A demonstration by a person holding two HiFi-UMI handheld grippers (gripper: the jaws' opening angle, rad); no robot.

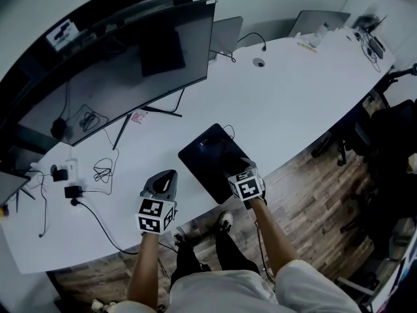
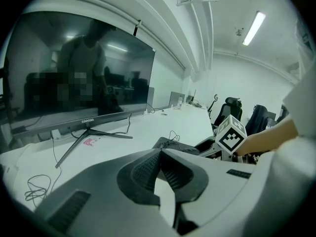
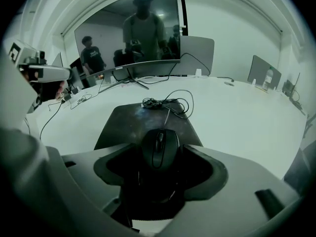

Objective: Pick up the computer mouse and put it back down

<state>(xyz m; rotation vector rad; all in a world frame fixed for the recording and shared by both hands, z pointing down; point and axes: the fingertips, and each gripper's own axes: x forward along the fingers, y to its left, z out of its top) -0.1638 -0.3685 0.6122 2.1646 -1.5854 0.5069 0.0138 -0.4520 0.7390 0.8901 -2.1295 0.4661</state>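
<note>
So the right claw [image 3: 160, 168] sits wide around the mouse [image 3: 160, 147], no squeeze yet; left claw [image 2: 160, 154] pinched together, empty. That tangled cord [image 3: 168, 102] might snag the lift.

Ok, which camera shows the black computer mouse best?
The right gripper view: the black computer mouse lies centred between the open jaws of the right gripper, on the dark mouse pad. In the head view that gripper covers it; the left gripper view shows only the pad's edge.

Steep overhead, two low views across desk [image 1: 293, 96]
</note>
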